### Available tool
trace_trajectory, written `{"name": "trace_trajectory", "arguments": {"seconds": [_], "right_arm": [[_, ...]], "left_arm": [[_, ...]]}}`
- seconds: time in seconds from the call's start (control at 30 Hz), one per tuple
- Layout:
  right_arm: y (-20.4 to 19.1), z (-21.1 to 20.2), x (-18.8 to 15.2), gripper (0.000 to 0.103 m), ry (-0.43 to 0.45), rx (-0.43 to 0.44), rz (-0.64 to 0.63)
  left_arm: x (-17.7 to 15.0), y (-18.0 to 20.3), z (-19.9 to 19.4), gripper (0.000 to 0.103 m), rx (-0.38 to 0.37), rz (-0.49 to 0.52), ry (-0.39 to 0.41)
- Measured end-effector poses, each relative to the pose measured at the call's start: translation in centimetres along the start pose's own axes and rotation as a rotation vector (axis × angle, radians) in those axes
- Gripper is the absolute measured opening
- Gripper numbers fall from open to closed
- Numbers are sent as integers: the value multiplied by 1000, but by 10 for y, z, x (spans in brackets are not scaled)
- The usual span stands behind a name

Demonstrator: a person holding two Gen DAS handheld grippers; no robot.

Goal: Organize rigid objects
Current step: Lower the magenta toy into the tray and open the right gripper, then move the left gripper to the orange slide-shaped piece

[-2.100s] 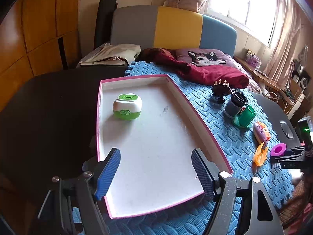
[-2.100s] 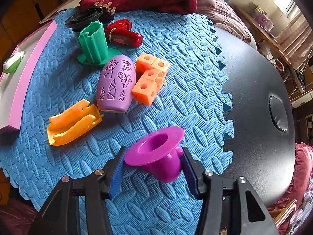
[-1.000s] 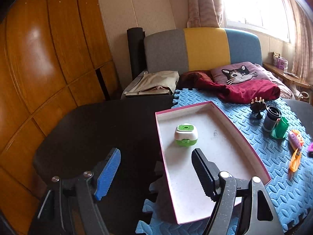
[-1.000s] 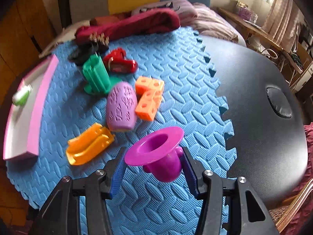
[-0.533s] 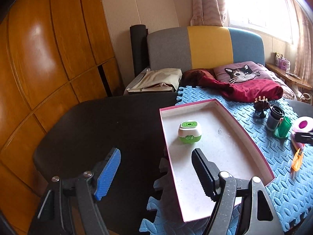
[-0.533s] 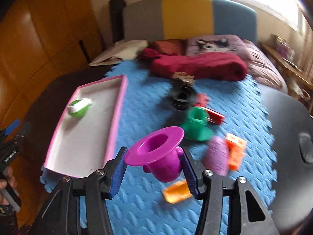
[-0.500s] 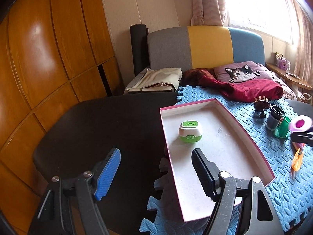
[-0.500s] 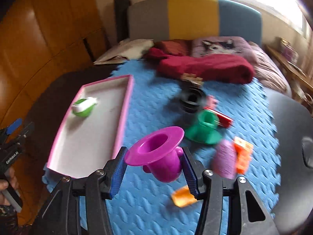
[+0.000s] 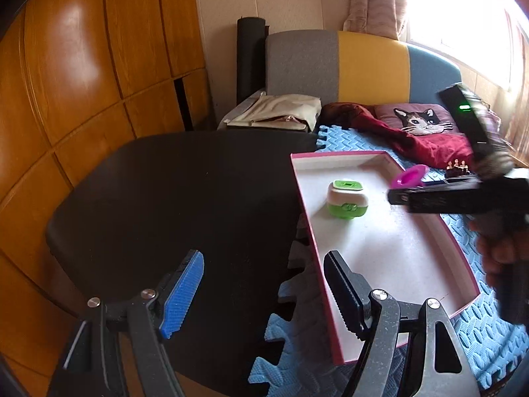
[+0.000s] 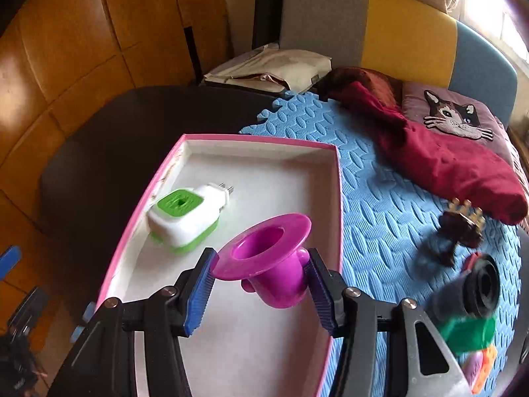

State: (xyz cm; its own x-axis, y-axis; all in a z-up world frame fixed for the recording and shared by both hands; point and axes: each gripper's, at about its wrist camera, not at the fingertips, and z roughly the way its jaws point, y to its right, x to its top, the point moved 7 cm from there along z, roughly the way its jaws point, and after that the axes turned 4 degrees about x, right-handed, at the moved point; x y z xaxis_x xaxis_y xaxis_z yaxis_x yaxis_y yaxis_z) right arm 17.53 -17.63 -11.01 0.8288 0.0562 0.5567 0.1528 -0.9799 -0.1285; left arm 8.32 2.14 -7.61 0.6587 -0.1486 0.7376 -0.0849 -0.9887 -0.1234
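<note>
Right gripper [image 10: 259,289] clamps magenta funnel [image 10: 267,258] over pink tray [image 10: 337,198]. Left gripper [image 9: 263,284] fingers wide apart, empty. Risk: high release, funnel rolls into green plug-in [image 10: 185,216].

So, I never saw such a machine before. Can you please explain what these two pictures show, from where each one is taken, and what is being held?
There is no robot. A person holds one hand tool in each hand, and each tool has two fingers and a small camera looking along them. One picture comes from the left tool, the other from the right. The right gripper is shut on a purple cup above a pink tray. In the tray lies a green and white plug-in device. The tray stands on a blue foam mat on a dark table. The left gripper is open and holds nothing.
</note>
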Motion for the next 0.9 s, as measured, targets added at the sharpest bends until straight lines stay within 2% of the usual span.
{"name": "trace_trajectory", "arguments": {"seconds": [0.13,0.3,0.5,0.9], "right_arm": [[-1,22,2,55,-47,-4,-8],[-1,15,0,61,-25,31,13],[-11,-19,-7,63,52,-29,-32],[-18,-103,-41,63,197,-186,-35]], "left_arm": [[-2,-4,5,76,0,-10,-10],[-6,-5,12,76,-3,-23,-27],[-8,-2,11,76,-17,-27,-31],[-7,11,-2,76,-35,1,-18]]}}
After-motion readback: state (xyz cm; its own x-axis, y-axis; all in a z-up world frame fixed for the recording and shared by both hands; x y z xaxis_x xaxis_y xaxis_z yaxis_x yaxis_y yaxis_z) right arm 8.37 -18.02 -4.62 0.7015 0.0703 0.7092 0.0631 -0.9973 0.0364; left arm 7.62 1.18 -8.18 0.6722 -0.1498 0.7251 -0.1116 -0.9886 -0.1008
